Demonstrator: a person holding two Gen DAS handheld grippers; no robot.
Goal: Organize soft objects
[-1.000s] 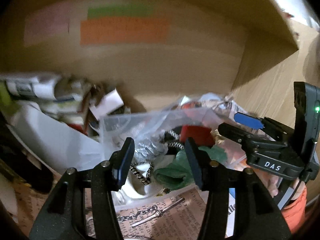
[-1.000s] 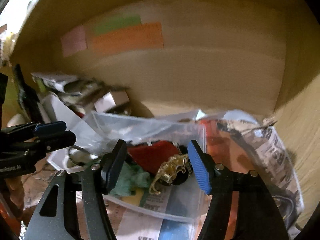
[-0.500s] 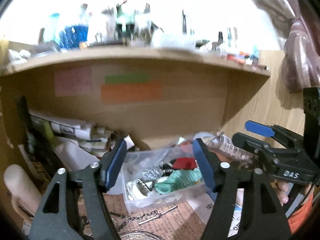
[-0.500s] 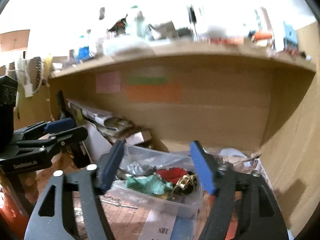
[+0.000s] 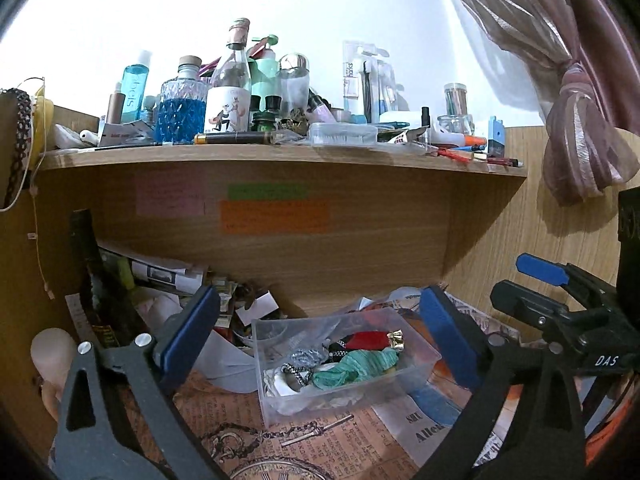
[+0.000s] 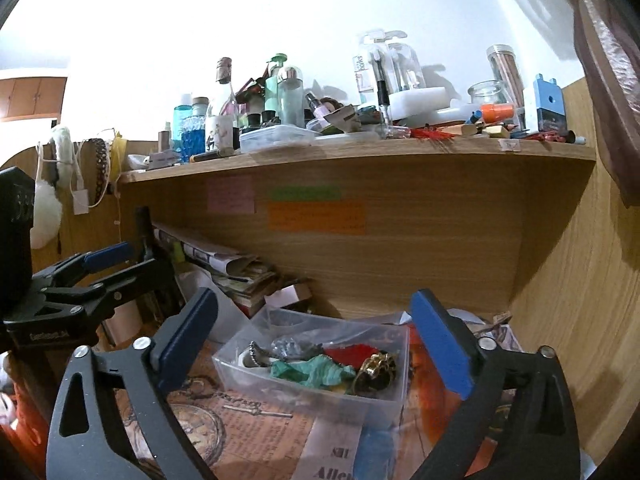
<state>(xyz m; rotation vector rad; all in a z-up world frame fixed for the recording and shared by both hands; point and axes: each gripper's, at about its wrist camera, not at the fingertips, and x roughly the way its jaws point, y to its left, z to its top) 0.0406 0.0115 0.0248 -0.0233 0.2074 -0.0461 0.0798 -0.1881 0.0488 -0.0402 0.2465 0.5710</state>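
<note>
A clear plastic box (image 5: 276,394) stands on a newspaper-lined lower shelf. It holds a green scrunchie (image 5: 356,368), a red soft piece (image 5: 366,339) and beaded chains. In the right wrist view the box (image 6: 280,390) also holds the green scrunchie (image 6: 312,372), the red piece (image 6: 352,354) and a gold ornament (image 6: 378,366). My left gripper (image 5: 320,328) is open and empty, back from the box. My right gripper (image 6: 316,332) is open and empty, also back from it. Each gripper shows in the other's view, the right gripper (image 5: 560,304) and the left gripper (image 6: 80,276).
The wooden upper shelf (image 5: 280,156) is crowded with bottles, jars and pens. Stacked papers and books (image 6: 228,268) lie at the left of the lower shelf. A metal chain (image 5: 276,436) lies on the newspaper in front of the box. A curtain (image 5: 576,140) hangs at right.
Both grippers have pulled back and up from close over the box, so the upper shelf has come into view. Both jaws stayed open.
</note>
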